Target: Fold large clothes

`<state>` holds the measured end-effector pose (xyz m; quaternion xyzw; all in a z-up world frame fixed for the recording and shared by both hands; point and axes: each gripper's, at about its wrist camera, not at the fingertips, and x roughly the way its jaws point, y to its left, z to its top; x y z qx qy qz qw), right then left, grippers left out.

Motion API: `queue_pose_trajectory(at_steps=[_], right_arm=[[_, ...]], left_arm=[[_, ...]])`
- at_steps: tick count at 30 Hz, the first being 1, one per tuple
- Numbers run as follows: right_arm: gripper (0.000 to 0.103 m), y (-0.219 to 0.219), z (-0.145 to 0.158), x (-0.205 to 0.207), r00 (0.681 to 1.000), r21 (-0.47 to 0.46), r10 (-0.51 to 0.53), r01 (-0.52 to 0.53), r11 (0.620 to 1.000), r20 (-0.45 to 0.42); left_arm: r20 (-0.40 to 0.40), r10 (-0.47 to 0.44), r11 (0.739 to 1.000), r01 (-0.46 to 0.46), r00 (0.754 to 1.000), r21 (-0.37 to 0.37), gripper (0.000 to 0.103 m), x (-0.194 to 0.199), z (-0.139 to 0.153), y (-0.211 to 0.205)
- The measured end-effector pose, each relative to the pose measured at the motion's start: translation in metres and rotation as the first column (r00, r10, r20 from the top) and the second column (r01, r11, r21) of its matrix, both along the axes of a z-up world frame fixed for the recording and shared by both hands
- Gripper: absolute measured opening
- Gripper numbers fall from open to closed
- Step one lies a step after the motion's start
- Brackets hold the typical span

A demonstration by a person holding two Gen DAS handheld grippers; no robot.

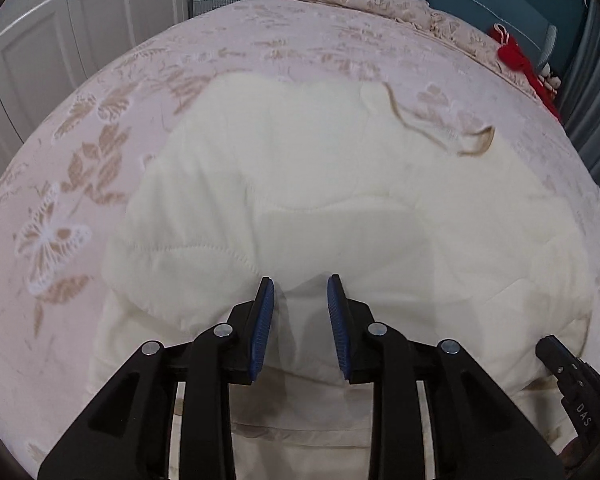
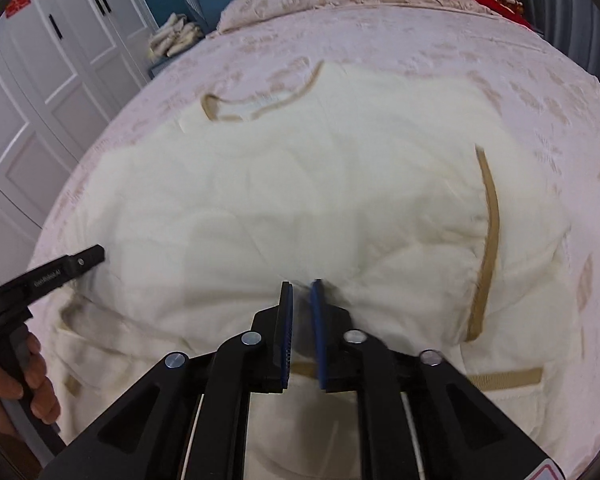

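Coat [image 2: 300, 200]: cream, quilted, spread flat on your bed [image 1: 80, 152].
Left gripper [image 1: 300, 284]: jaws parted, nothing between them.
Right gripper [image 2: 301, 286]: jaws nearly closed, apparently empty.
Risk: a thin pinch lets your padded hem slip mid-fold.

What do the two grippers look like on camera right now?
Both are matte black linkage frames with round silver pivot pins and ribbed blue pads: left gripper, right gripper. In the right wrist view, white lettering runs along the left one's side. A bare hand holds its dark handle.
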<state>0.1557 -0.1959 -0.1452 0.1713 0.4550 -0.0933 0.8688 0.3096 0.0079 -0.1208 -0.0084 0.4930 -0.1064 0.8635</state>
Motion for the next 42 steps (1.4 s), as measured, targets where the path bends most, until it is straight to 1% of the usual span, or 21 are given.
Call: queue_pose_trajectory(at_steps=[3,7,13,17,23,25,26,27,28,29,30,31,32,33,35,36,37,38,41,42], right_arm=[[0.0,-0.005,-0.012,-0.009,1.0,0.027,-0.005,0.004,1.0,0.018],[0.0,-0.014,-0.021,-0.013,0.999,0.083,-0.024,0.02,0.996,0.039],[0.0,-0.008,-0.025,-0.012,0.998,0.056,-0.021,0.018,0.998,0.061],[0.0,-0.006,-0.025,-0.014,0.997,0.038,-0.019,0.016,0.999,0.07],[0.0,-0.006,-0.025,-0.016,0.996,0.042,-0.02,0.016,0.999,0.088],[0.0,-0.007,-0.022,-0.017,0.995,0.057,-0.019,0.013,0.998,0.095],[0.003,-0.008,-0.02,-0.016,0.995,0.065,-0.017,0.011,0.998,0.094],[0.007,-0.008,-0.014,-0.017,0.996,0.065,-0.007,0.001,0.998,0.089],[0.012,-0.007,-0.009,-0.018,0.997,0.055,0.001,-0.005,0.998,0.079],[0.033,-0.005,0.001,-0.018,0.997,0.039,0.011,-0.013,0.999,0.071],[0.058,-0.004,0.013,-0.019,0.996,0.023,0.017,-0.019,1.0,0.088],[0.065,-0.002,0.025,-0.019,0.992,0.002,0.012,-0.012,1.0,0.123],[0.068,0.0,0.041,-0.017,0.984,-0.029,0.014,-0.009,1.0,0.177],[0.069,0.001,0.052,-0.011,0.978,-0.048,0.032,-0.022,0.999,0.206],[0.071,0.004,0.07,0.012,0.971,-0.075,0.071,-0.055,0.996,0.23],[0.073,0.006,0.077,0.028,0.966,-0.084,0.087,-0.069,0.994,0.242],[0.074,0.007,0.081,0.039,0.963,-0.088,0.095,-0.075,0.993,0.251],[0.077,0.008,0.085,0.061,0.958,-0.09,0.105,-0.084,0.992,0.267],[0.078,0.011,0.082,0.11,0.955,-0.096,0.112,-0.089,0.991,0.274],[0.078,0.012,0.077,0.133,0.958,-0.09,0.118,-0.098,0.991,0.263]], left_arm=[[0.015,-0.02,1.0,0.02,1.0,0.021,0.027,-0.002,-0.009,0.0],[0.054,-0.038,0.997,0.034,0.998,0.064,0.027,-0.007,-0.014,-0.008],[0.097,-0.043,0.996,0.035,0.994,0.084,0.027,-0.012,-0.02,-0.01],[0.112,-0.044,0.996,0.035,0.993,0.084,0.027,-0.013,-0.022,-0.01],[0.145,-0.049,0.994,0.034,0.988,0.104,0.027,-0.018,-0.025,-0.013],[0.147,-0.049,0.995,0.035,0.988,0.097,0.027,-0.019,-0.022,-0.011],[0.142,-0.054,0.995,0.041,0.988,0.091,0.027,-0.019,-0.016,-0.01],[0.134,-0.065,0.995,0.054,0.989,0.087,0.03,-0.018,-0.009,-0.008],[0.128,-0.072,0.995,0.063,0.989,0.075,0.039,-0.017,-0.002,-0.007],[0.133,-0.071,0.996,0.064,0.989,0.053,0.049,-0.015,0.008,-0.004],[0.166,-0.061,0.998,0.059,0.984,0.015,0.055,-0.012,0.025,0.001],[0.192,-0.051,0.998,0.055,0.98,-0.011,0.067,-0.008,0.036,0.004],[0.222,-0.033,0.998,0.044,0.974,-0.046,0.077,0.0,0.051,0.007],[0.235,-0.018,0.997,0.035,0.972,-0.067,0.08,0.008,0.06,0.009],[0.224,0.01,0.992,0.018,0.975,-0.125,0.082,0.042,0.077,0.01],[0.215,0.02,0.991,0.008,0.976,-0.131,0.082,0.053,0.08,0.009],[0.196,0.041,0.991,-0.015,0.98,-0.134,0.082,0.073,0.08,0.007],[0.182,0.05,0.992,-0.027,0.982,-0.126,0.082,0.092,0.078,0.004],[0.176,0.072,0.997,-0.067,0.982,-0.039,0.082,0.129,0.066,-0.004],[0.157,0.073,0.997,-0.072,0.985,-0.01,0.082,0.144,0.057,-0.007]])
